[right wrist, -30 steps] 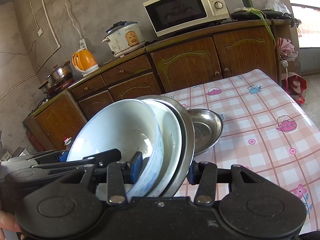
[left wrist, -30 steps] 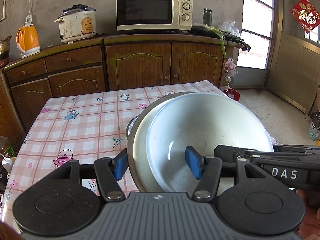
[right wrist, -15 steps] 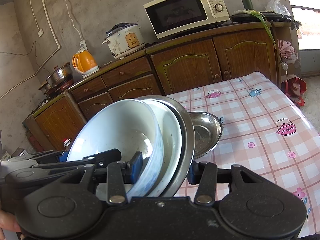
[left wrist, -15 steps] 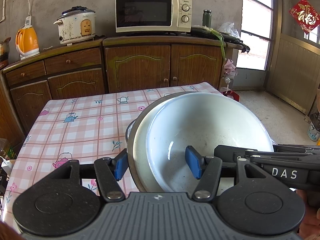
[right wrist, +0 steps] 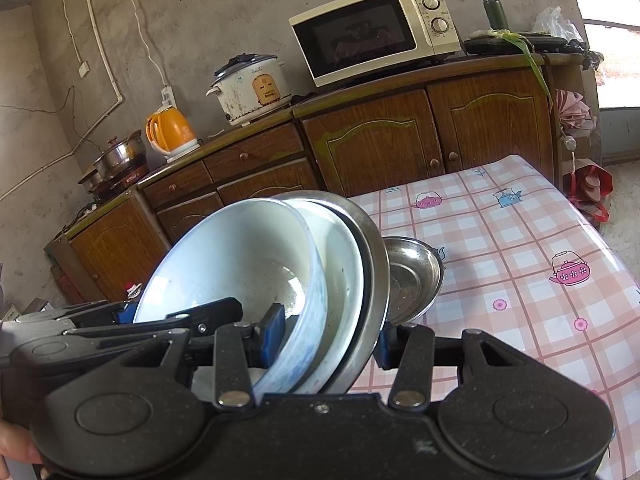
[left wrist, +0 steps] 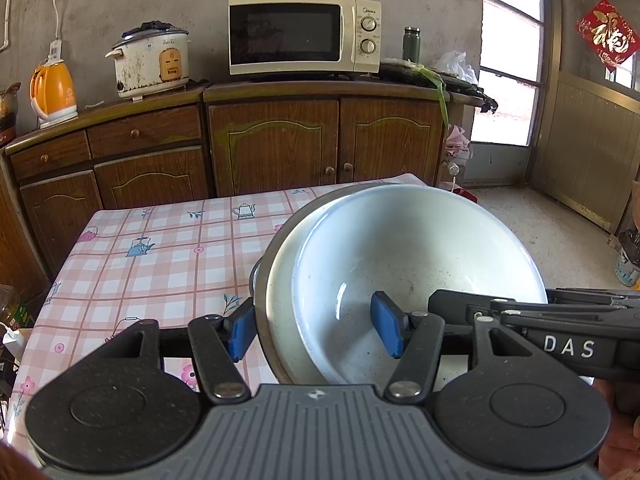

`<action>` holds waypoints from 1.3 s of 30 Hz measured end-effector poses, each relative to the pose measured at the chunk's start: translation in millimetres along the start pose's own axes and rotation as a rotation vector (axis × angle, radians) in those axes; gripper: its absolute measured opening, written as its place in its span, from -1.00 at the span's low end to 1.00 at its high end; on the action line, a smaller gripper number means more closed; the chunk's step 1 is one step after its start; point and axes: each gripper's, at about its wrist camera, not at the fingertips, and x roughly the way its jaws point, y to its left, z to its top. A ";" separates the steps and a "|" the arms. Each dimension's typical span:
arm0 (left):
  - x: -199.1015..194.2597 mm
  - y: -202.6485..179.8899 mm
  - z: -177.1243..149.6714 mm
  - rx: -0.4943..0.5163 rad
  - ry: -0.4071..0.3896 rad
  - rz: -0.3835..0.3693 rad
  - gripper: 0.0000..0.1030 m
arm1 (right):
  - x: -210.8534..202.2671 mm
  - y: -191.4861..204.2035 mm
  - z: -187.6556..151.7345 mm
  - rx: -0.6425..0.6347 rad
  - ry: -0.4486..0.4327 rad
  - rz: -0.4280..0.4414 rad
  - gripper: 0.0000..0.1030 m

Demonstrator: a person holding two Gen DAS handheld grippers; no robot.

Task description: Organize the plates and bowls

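A tilted stack of dishes hangs just above the table: a white bowl (left wrist: pixel 416 256) nested in a white plate (left wrist: pixel 280 280), backed by a steel plate (right wrist: pixel 374 264). My left gripper (left wrist: pixel 313 333) is shut on the stack's left rim, one blue pad inside the bowl and the other outside the steel plate. My right gripper (right wrist: pixel 326 340) is shut on the opposite rim in the same way. Each gripper shows in the other's view: the right gripper (left wrist: pixel 520 320) and the left gripper (right wrist: pixel 120 320). A separate steel bowl (right wrist: pixel 412 276) rests on the table just behind the stack.
The table wears a pink checked cloth (left wrist: pixel 160 264) with teapot prints. Behind it stand wooden cabinets (left wrist: pixel 276 144) carrying a microwave (left wrist: pixel 304 34), a rice cooker (left wrist: pixel 152 60) and an orange kettle (left wrist: pixel 52 92). Open floor (left wrist: pixel 560 232) lies to the right.
Both grips on the stack stay as they were. The background sits slightly lower in both views than a second ago.
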 end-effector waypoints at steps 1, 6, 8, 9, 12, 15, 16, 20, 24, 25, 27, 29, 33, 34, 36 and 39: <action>-0.5 0.0 -0.3 0.000 -0.002 0.000 0.18 | -0.2 -0.2 -0.2 -0.001 -0.002 0.000 0.05; -1.2 0.0 0.1 0.000 -0.007 0.001 0.18 | 0.2 -0.5 0.3 -0.004 -0.008 0.001 0.05; -1.1 0.0 0.4 0.001 -0.009 0.001 0.18 | 0.5 -0.6 0.9 -0.007 -0.011 0.002 0.05; -1.3 0.1 0.7 0.001 -0.010 0.000 0.18 | 0.5 -0.6 1.3 -0.008 -0.012 0.001 0.05; -1.6 0.0 1.8 0.001 -0.014 0.000 0.18 | 0.4 -0.1 2.6 -0.010 -0.016 0.001 0.05; -1.0 -0.3 3.6 0.003 -0.017 0.000 0.18 | 0.2 -0.5 3.6 -0.012 -0.021 0.002 0.05; -0.7 -0.3 4.2 0.003 -0.018 0.000 0.18 | 0.6 -0.6 4.2 -0.013 -0.022 0.002 0.05; -1.0 -0.8 3.9 0.002 -0.021 0.001 0.18 | 0.9 -1.8 5.7 -0.015 -0.025 0.002 0.05; -1.1 -1.2 4.7 0.004 -0.022 0.001 0.18 | 0.6 -1.5 6.3 -0.015 -0.027 0.002 0.05; -0.9 -1.4 5.6 0.005 -0.024 0.001 0.18 | 0.6 -1.9 7.4 -0.014 -0.029 0.003 0.05; -1.0 -1.8 7.0 0.006 -0.027 0.002 0.18 | 0.3 -2.0 9.1 -0.015 -0.033 0.003 0.05; -0.5 -2.6 8.9 0.007 -0.031 0.002 0.18 | 0.2 -2.4 11.1 -0.016 -0.037 0.004 0.06; 1.0 -3.7 11.9 0.008 -0.035 0.002 0.18 | 0.1 -3.2 13.1 -0.018 -0.042 0.004 0.05; 1.0 -3.9 11.9 0.008 -0.035 0.002 0.18 | 0.1 -3.5 13.3 -0.018 -0.042 0.004 0.05; 1.4 -4.2 12.3 0.010 -0.035 0.003 0.18 | 0.0 -3.4 13.3 -0.018 -0.043 0.004 0.05; 2.3 -4.6 13.4 0.011 -0.035 0.003 0.18 | 0.1 -3.6 13.4 -0.019 -0.043 0.004 0.05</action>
